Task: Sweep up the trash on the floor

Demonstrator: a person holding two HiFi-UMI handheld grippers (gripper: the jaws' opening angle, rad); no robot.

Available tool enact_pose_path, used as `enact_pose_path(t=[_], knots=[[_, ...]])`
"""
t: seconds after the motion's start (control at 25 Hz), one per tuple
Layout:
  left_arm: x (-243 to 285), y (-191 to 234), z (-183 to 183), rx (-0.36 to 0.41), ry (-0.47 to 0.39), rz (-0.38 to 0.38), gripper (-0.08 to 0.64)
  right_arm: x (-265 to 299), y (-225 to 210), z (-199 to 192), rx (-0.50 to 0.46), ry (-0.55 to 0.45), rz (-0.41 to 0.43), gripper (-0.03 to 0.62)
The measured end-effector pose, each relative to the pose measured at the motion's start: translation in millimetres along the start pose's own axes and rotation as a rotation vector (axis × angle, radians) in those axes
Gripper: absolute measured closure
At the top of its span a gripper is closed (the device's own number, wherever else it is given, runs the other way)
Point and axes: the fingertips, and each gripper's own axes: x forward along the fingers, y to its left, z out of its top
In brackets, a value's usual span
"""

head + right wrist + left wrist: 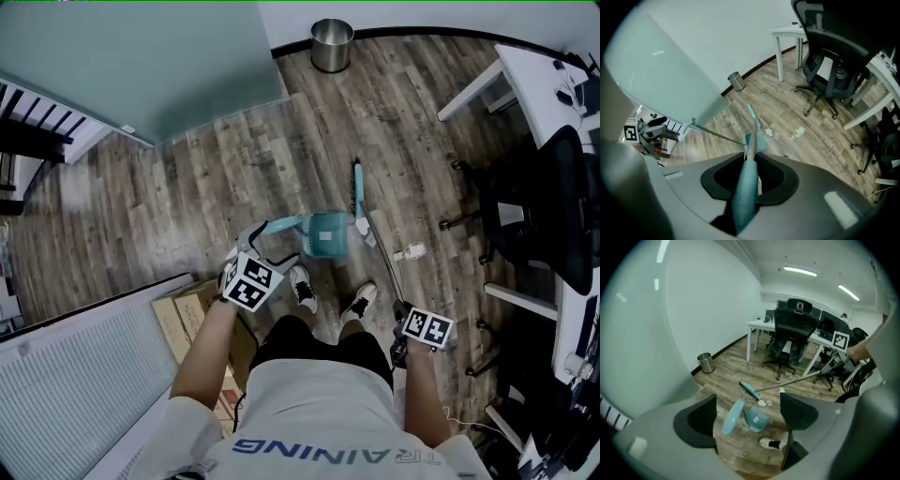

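Note:
A teal dustpan (328, 233) stands on the wood floor just ahead of the person's shoes, and its handle (281, 225) reaches left toward my left gripper (258, 242). In the left gripper view that gripper (747, 416) is open, and the dustpan handle (731, 416) lies between the jaws without touching the pads. My right gripper (750, 180) is shut on the teal grip of the broom (744, 197). The broom's head (359, 192) rests on the floor beyond the dustpan. Small white scraps of trash (410, 251) lie to the right of the broom, with more (762, 403) near the dustpan.
A metal bin (331, 44) stands by the far wall. Black office chairs (525, 211) and white desks (539, 89) fill the right side. Cardboard boxes (192, 314) and a white panel (84, 375) sit at the left, behind a glass partition (141, 66).

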Motion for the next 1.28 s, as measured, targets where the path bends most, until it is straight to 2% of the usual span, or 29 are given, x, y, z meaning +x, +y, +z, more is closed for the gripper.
enact_pose_path(t=[0.16,0.32,0.52,0.68,0.84,0.96,1.16,1.28], knots=[[47.2,14.9,-9.8,0.081,0.104,-0.039,0.150,-2.0,-8.5,-7.2,0.022,0.009,-0.011,0.485],[92.1,23.2,-34.7,0.163,0.229,-0.105,0.150,-0.5,-12.0,-17.7,0.056,0.013,-0.030,0.485],[131.6,24.2,-65.9,0.219,0.363,-0.164,0.150,-5.1,-23.1,-21.7,0.102,0.008,-0.053,0.485],[145.8,21.0,-78.8,0.237,0.416,-0.193,0.158,-4.2,-29.1,-17.3,0.110,0.001,-0.063,0.485],[153.4,20.0,-85.7,0.232,0.433,-0.177,0.223,-2.2,-33.9,-13.2,0.110,0.004,-0.075,0.484],[156.1,21.7,-89.1,0.231,0.445,-0.150,0.402,-0.8,-37.2,-10.9,0.106,0.006,-0.088,0.484],[159.9,9.0,-84.4,0.332,0.442,-0.170,0.471,12.2,-52.7,0.4,0.058,0.021,-0.156,0.483],[162.6,8.0,-81.8,0.326,0.450,-0.180,0.474,29.5,-62.2,12.7,0.053,0.029,-0.201,0.483]])
